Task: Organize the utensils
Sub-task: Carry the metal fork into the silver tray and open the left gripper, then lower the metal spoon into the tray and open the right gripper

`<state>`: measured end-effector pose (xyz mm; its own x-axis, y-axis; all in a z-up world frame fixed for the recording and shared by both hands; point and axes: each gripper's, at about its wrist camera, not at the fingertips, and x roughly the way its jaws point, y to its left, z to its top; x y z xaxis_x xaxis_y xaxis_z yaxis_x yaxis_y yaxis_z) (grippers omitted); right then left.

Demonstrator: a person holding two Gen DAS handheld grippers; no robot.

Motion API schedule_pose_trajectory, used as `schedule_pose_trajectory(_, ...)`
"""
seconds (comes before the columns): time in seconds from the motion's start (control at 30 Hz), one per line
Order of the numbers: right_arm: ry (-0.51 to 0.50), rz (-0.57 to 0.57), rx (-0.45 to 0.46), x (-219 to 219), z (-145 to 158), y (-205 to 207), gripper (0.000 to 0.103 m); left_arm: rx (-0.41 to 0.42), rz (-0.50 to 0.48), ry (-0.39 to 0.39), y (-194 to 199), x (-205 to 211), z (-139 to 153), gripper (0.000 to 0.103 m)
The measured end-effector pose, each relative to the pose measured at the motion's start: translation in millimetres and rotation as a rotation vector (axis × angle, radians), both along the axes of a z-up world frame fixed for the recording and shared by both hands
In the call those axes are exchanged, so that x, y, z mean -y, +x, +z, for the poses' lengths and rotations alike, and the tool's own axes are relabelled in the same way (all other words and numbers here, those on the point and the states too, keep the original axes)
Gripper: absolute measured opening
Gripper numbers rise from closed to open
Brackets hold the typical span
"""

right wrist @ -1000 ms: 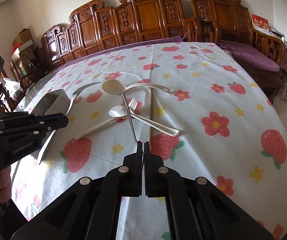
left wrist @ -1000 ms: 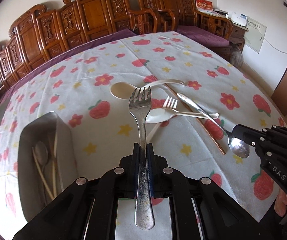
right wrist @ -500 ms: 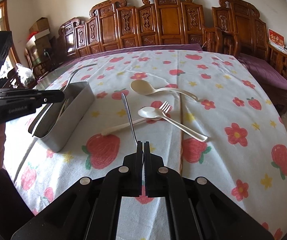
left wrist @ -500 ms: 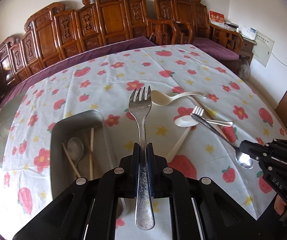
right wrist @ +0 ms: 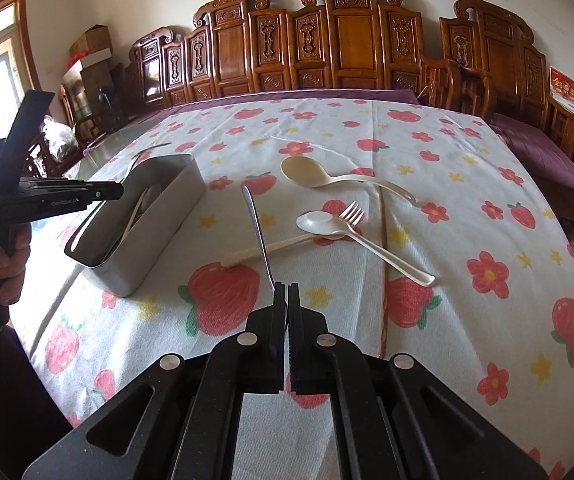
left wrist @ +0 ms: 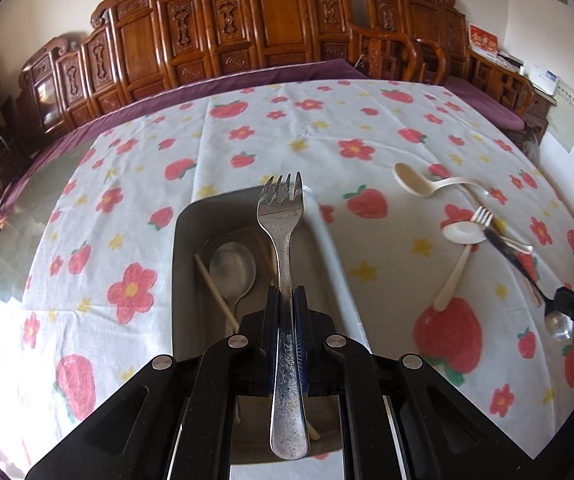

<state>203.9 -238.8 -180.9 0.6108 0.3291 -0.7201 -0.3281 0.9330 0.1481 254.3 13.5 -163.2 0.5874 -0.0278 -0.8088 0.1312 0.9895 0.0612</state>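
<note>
While the metal fork (left wrist: 283, 240) hangs over the tin (left wrist: 191, 280), pinched fingers (left wrist: 273, 320) (left) hold it.

A scratched metal fork (left wrist: 283, 240) sits clamped by its handle, tines forward, above a metal tray (left wrist: 183, 280) holding a metal spoon (left wrist: 233, 270) and chopsticks (left wrist: 215, 286). A second metal spoon (left wrist: 527, 276) is held off the tabletop. Two cream plastic spoons (right wrist: 307, 170) and a plastic fork (right wrist: 371, 240) lie crossed on it.

- The metal tray (right wrist: 155, 240) is open on top; a metal spoon (left wrist: 233, 270) and chopsticks (left wrist: 217, 292) lie inside.
- Right of it, plastic spoons (right wrist: 319, 224) and a plastic fork (right wrist: 383, 248) clutter the worktop (right wrist: 487, 208).
- The far cloth lies bare up to the carved wooden chairs (right wrist: 347, 40).
</note>
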Motion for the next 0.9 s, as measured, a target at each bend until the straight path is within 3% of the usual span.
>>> schedule_pose_trajectory(0.3, -0.015, 0.028, -0.012, -12.4, -4.3, 2.6, 0.002, -0.054, 0.019, 0.036, 7.4, -9.0, -33.4, 0.007)
schedule_pose_trajectory(0.57, -0.03, 0.037, -0.015, -20.5, -7.5, 6.7, 0.002, -0.082, 0.0, 0.044, 11.8, -10.2, -44.3, 0.007)
schedule_pose_trajectory(0.77, -0.035, 0.013, -0.022, -16.4, -10.2, 9.6, 0.002, -0.055, 0.0, 0.049, 10.6, -12.9, -37.5, 0.007)
schedule_pose_trajectory(0.9, -0.049, 0.009, -0.028, -17.5, -13.1, 8.1, 0.002, -0.026, 0.012, 0.006, 7.0, -20.0, -25.4, 0.007)
